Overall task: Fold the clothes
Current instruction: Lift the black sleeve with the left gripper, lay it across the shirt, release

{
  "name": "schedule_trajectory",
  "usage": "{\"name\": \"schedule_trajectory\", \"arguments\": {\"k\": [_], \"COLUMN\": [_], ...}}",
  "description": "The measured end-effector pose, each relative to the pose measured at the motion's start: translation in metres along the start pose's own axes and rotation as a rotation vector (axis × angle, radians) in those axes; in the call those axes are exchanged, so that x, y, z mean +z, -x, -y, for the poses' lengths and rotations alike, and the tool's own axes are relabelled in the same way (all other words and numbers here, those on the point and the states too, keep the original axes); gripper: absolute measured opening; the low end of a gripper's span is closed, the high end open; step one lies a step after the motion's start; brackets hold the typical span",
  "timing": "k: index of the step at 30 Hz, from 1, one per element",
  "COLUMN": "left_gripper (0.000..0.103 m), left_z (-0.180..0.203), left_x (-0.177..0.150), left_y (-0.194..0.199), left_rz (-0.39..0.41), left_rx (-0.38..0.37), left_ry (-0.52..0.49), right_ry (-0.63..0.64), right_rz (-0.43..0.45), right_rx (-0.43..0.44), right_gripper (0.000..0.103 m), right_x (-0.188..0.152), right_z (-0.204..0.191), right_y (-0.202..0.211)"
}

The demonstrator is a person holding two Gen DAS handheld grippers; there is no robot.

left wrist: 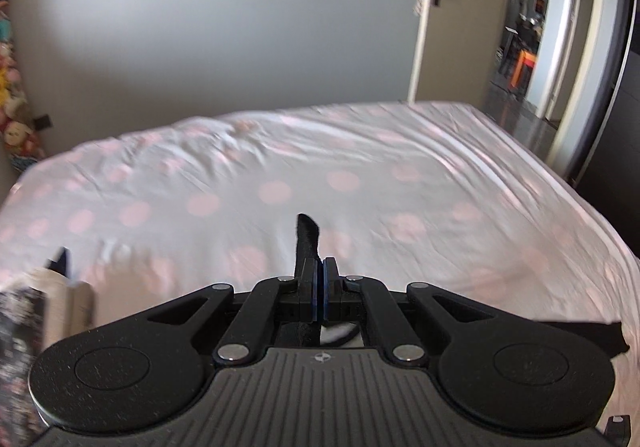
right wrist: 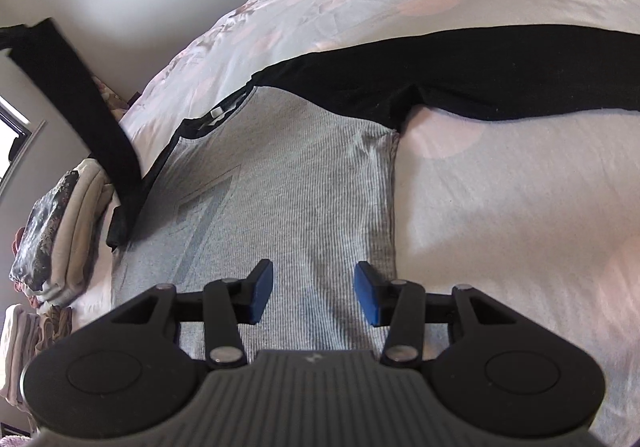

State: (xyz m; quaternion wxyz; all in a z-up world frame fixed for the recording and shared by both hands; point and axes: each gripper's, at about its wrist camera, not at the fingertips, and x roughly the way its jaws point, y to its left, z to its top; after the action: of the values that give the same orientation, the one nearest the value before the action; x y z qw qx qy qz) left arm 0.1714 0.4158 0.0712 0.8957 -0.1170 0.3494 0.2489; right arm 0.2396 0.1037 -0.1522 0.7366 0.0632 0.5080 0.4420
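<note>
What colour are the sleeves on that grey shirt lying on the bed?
Black. The sleeves join a grey striped shirt body; the right wrist view shows them best.

1 shirt [right wrist: 288, 183], 1 pile of folded clothes [right wrist: 60, 231], 1 bed [right wrist: 500, 215].

A white bedsheet with pale pink dots [left wrist: 360, 183] covers the bed. Beyond its far right corner, a cream wooden door [left wrist: 452, 11] stands open. A plain grey wall [left wrist: 200, 39] runs behind.

Bare sheet [right wrist: 520, 207] right; folded pile [right wrist: 52, 231] blocks left.
</note>
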Motion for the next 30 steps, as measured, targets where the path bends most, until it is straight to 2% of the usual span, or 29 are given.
{"name": "schedule_trajectory", "arguments": {"k": [8, 20, 22, 25, 30], "left_gripper": [0.001, 0.001, 0.003, 0.016, 0.017], "left_z": [0.041, 0.106, 0.110, 0.109, 0.076], "left_x": [-0.032, -0.082, -0.086, -0.086, -0.090], "left_y": [-0.079, -0.166, -0.174, -0.169, -0.121], "left_rz": [-0.117, -0.292, -0.297, -0.290, -0.228], "left_rx": [-0.102, -0.285, -0.304, -0.304, -0.272], "left_ry": [-0.008, -0.021, -0.008, -0.001, 0.005], "right_ry": [-0.019, -0.047, -0.048, -0.056, -0.056], "right_rz": [0.001, 0.018, 0.019, 0.024, 0.053], "right_rx": [0.018, 0.052, 0.059, 0.074, 0.090], "right_gripper": [0.049, 0.049, 0.049, 0.049, 0.049], "right_x": [0.002, 0.007, 0.007, 0.007, 0.008], "right_z": [0.005, 0.014, 0.016, 0.019, 0.020], "right_y": [-0.007, -0.015, -0.015, -0.013, -0.010]}}
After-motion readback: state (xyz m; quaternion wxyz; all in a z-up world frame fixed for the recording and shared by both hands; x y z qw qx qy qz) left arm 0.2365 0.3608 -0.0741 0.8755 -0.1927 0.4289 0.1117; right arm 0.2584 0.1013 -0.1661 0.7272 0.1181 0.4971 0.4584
